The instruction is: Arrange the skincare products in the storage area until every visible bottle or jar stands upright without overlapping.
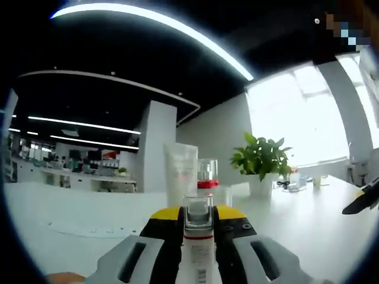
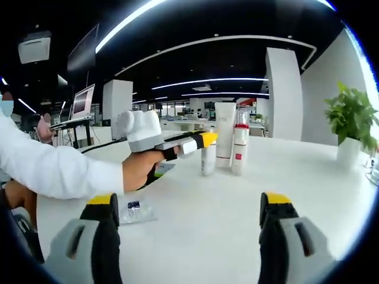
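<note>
**Small bottle pinched upright on tabletop**

Small bottle (image 1: 197, 236) upright, pinched by left hand-held gripper (image 1: 198, 245) beside white tube (image 2: 225, 129) and red-banded bottle (image 2: 240, 148) on tabletop (image 2: 237, 219). Right hand-held gripper (image 2: 189, 216) spread, holding nothing. Potted plant (image 1: 262, 163) behind.

1. A small white bottle (image 1: 198, 236) with a clear square cap and a red band is standing upright between the left gripper's (image 1: 198, 228) jaws.
2. A tall white tube (image 1: 180, 174) is standing upright just beyond that gripper's tips, slightly left.
3. A slim bottle with a clear cap and red collar (image 1: 208, 176) is standing beside the tube, to its right.
</note>
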Demonstrator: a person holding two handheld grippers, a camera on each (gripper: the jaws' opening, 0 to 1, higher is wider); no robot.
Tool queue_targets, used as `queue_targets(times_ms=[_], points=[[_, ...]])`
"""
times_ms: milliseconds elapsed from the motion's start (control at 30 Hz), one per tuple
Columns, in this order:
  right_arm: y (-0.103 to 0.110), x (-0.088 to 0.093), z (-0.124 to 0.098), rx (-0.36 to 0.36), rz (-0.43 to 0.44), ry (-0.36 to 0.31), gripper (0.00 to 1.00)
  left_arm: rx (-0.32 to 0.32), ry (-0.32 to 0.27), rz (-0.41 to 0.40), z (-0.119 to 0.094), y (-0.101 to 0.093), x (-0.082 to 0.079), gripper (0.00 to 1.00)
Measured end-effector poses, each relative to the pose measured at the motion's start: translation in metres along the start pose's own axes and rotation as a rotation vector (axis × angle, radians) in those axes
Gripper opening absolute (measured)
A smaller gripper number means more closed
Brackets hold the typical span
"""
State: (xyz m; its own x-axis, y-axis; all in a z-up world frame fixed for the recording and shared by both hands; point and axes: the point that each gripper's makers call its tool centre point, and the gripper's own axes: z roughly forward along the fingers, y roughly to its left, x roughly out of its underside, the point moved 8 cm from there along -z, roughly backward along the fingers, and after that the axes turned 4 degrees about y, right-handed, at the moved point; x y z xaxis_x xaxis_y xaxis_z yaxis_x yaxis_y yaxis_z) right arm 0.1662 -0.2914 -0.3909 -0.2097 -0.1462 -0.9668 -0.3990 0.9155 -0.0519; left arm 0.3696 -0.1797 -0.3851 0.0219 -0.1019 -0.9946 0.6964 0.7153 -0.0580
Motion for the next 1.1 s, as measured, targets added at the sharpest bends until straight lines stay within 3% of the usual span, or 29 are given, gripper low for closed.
queue_targets(times_ms=[367,567,900,1033,1100], points=[[0.0,-0.001,0.002,-0.001,-0.005,0.004,0.99,-0.007,0.038,-0.005,0.001,0.003,0.002,0.19],[0.0,-0.001,0.002,-0.001,-0.006,0.005,0.99,0.005,0.038,0.003,-0.001,0.002,0.003,0.43],[0.002,-0.003,0.005,-0.005,-0.011,0.005,0.99,0.024,0.027,-0.033,-0.011,0.003,-0.001,0.56],[0.005,-0.003,0.006,-0.006,-0.012,0.007,0.99,0.057,0.011,-0.074,-0.012,0.001,-0.005,0.87],[0.005,-0.003,0.006,-0.008,-0.012,0.007,0.99,0.06,0.021,-0.068,-0.013,0.002,-0.008,0.88]])
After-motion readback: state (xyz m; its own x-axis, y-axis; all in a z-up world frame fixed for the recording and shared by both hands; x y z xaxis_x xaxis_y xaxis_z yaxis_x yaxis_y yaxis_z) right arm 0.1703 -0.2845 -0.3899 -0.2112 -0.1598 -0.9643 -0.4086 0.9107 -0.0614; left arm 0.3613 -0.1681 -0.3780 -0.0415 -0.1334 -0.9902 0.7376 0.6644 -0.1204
